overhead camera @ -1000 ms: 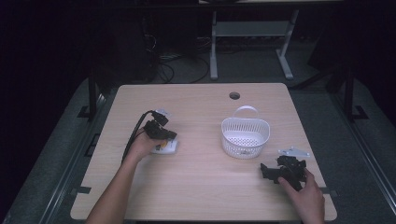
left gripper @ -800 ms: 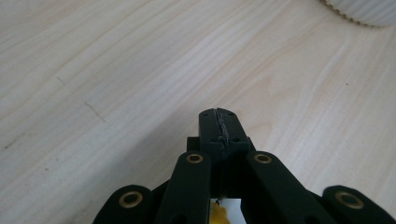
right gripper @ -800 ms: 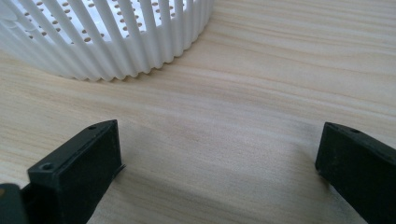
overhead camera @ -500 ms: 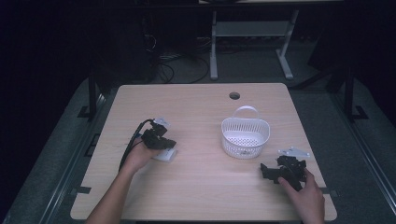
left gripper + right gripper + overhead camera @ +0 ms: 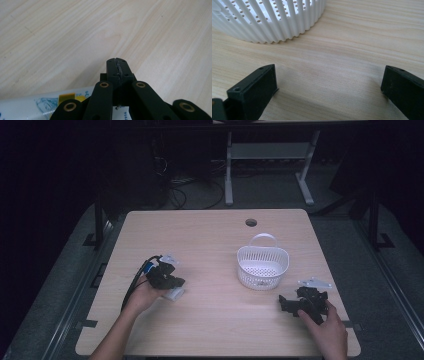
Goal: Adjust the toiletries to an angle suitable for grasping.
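Looks like a lab or test room, not a home. Light wood-laminate desk [image 5: 210, 240] with a cable grommet hole [image 5: 251, 222], sitting on grey carpet [image 5: 65, 285]. Dark surroundings, loose cables on the floor [image 5: 187, 190], white metal stand legs [image 5: 265, 165] behind. Tape marks at the desk corners [image 5: 86, 324].

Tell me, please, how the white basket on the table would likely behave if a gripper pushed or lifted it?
The basket looks like thin slotted plastic and nearly empty, so it is probably light and would slide on the smooth wooden table rather than tip, given its wide flat base. Its thin upright handle may flex when lifted.
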The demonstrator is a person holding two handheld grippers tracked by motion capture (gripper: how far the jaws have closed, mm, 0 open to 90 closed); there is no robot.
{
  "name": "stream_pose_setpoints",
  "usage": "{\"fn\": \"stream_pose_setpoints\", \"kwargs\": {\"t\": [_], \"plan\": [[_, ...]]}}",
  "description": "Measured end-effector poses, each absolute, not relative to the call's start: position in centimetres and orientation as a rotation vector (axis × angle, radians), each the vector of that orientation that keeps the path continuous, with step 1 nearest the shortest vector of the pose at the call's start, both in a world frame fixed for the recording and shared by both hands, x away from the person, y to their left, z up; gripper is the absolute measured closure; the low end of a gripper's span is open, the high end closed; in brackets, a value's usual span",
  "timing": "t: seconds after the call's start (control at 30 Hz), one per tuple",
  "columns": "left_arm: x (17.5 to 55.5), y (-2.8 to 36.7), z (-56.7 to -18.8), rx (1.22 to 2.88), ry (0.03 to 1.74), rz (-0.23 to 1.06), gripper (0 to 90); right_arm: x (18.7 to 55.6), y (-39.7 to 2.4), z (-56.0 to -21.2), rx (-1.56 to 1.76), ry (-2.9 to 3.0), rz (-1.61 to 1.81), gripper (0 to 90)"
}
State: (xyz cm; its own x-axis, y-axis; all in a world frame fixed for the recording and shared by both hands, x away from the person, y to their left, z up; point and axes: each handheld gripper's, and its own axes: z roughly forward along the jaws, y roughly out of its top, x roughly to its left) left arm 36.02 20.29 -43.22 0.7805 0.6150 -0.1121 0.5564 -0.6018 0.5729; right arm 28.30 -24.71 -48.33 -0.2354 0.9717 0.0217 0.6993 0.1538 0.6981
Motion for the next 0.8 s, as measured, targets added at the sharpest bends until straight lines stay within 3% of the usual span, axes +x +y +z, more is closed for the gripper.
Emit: {"fn": "stream_pose_setpoints", "kwargs": {"t": [0.8], "plan": [[31.3,24.9,-43.3,2.365,0.927,0.176,90.0,28.3,-24.7,-48.3,1.589,2.001,0.834,0.0]]}}
